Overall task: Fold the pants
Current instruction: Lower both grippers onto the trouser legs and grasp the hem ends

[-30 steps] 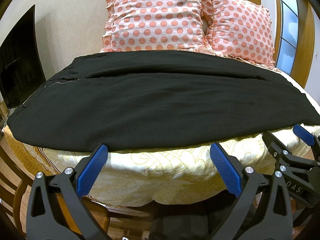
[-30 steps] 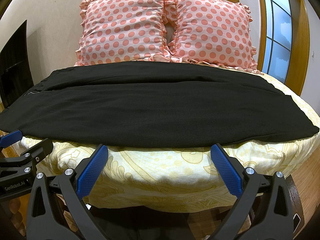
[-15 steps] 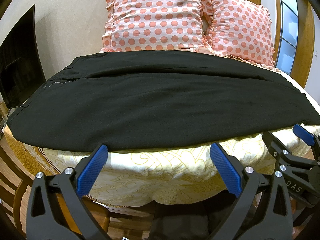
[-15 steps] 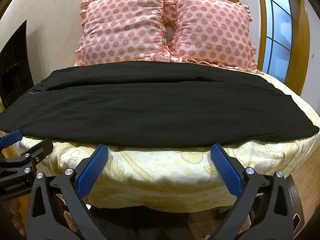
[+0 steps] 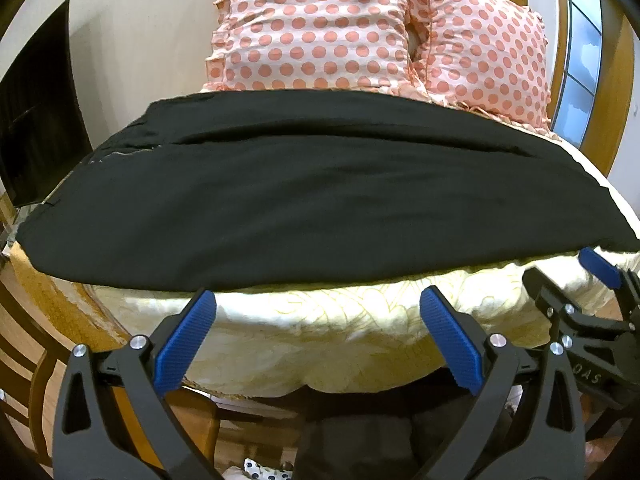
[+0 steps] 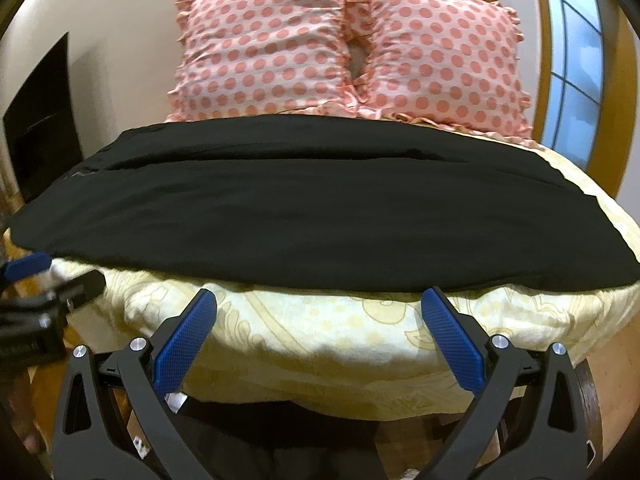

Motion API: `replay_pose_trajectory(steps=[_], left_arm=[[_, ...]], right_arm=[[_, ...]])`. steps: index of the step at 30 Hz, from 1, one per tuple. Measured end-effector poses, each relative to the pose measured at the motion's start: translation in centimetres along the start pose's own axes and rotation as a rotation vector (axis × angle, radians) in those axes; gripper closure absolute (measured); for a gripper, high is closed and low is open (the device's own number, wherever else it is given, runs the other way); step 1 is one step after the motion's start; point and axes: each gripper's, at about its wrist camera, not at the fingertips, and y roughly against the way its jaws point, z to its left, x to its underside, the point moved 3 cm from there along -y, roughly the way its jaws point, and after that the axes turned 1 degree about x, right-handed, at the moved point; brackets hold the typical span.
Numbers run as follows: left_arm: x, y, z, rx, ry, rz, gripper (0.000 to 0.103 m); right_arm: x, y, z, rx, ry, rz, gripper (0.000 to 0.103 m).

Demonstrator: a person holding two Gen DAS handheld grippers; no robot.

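Black pants [image 5: 304, 208] spread flat across the bed [image 5: 340, 332], long axis running left-right along the near edge. Left tongs [image 5: 318, 320] and right tongs [image 6: 319, 320] both released, hovering just short of that edge. Looks equally near.

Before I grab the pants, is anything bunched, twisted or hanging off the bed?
Nothing stands out. The black pants lie flat across the yellow bedspread, near edge on the bed. Left gripper and right gripper are open, short of the fabric.
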Motion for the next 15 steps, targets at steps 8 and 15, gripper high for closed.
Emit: replay_pose_trajectory(steps=[8, 15], left_arm=[[-3.8, 3.4, 0.7, -0.044, -0.03, -0.116, 0.002], [-8.8, 0.9, 2.4, -0.082, 0.023, -0.131, 0.002]], right_arm=[[-2.5, 3.0, -4.0, -0.088, -0.031, -0.073, 0.001], [-9.8, 2.1, -12.8, 0.092, -0.146, -0.11, 0.001]])
